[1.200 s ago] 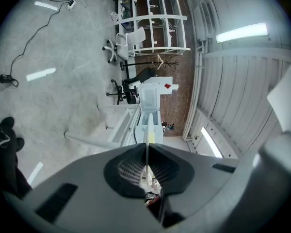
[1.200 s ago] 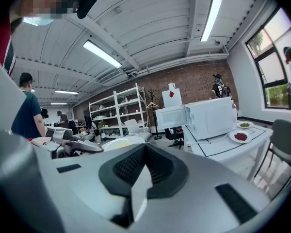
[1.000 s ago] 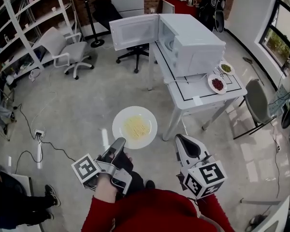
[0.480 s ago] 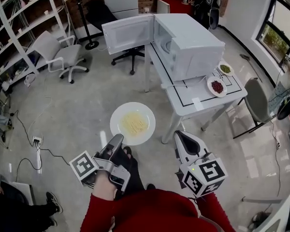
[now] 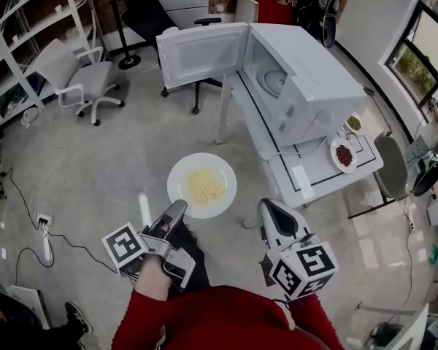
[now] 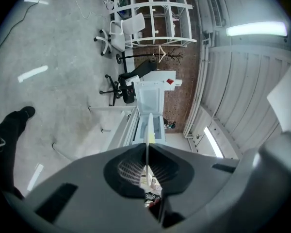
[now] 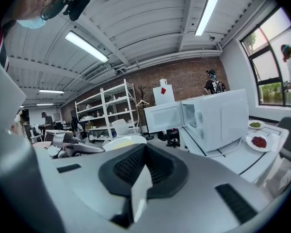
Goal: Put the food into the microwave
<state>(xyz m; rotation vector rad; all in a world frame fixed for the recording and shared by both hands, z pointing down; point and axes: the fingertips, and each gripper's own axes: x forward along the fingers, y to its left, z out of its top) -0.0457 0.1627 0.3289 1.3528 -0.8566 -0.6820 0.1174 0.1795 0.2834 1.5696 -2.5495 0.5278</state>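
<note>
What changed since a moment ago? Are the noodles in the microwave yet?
Not yet. The person walked closer to the microwave, carrying the plate of noodles along; the microwave looks bigger and shows more of its inside. Same as before: the left gripper clamps the plate's rim, the right gripper is shut and empty, the microwave door stands open, two small dishes sit on the table.

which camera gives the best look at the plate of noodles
The head view: it shows the whole plate from above, noodles spread across it. The left gripper view catches only its thin edge between the jaws; the right gripper view shows a sliver of rim.
</note>
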